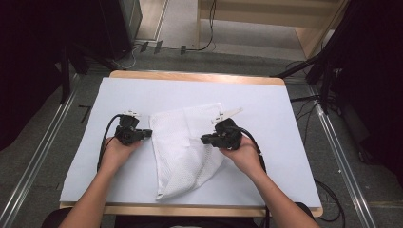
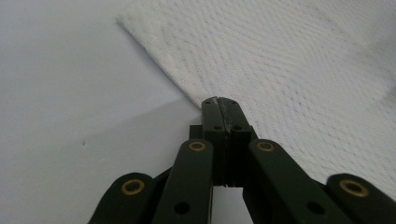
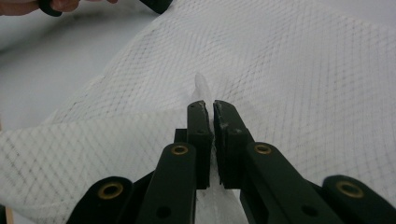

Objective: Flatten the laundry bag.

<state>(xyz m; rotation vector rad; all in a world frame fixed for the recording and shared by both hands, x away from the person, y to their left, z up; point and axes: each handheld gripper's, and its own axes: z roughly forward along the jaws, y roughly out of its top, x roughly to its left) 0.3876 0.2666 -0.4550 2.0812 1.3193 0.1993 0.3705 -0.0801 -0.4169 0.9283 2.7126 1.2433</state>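
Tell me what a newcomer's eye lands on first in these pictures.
First, the white mesh cloth, lying crumpled in the middle of the pale blue table cover. Next, the two black grippers flanking it: the left gripper is shut at the cloth's left edge, and the right gripper is shut on a pinch of mesh, lifting that side into a ridge.

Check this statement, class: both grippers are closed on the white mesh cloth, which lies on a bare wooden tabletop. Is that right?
One detail is wrong. The high view shows the white mesh cloth lying on a white sheet that covers the table; wood shows just at its edges. The rest stands: the left gripper and right gripper are closed on the cloth's edges.
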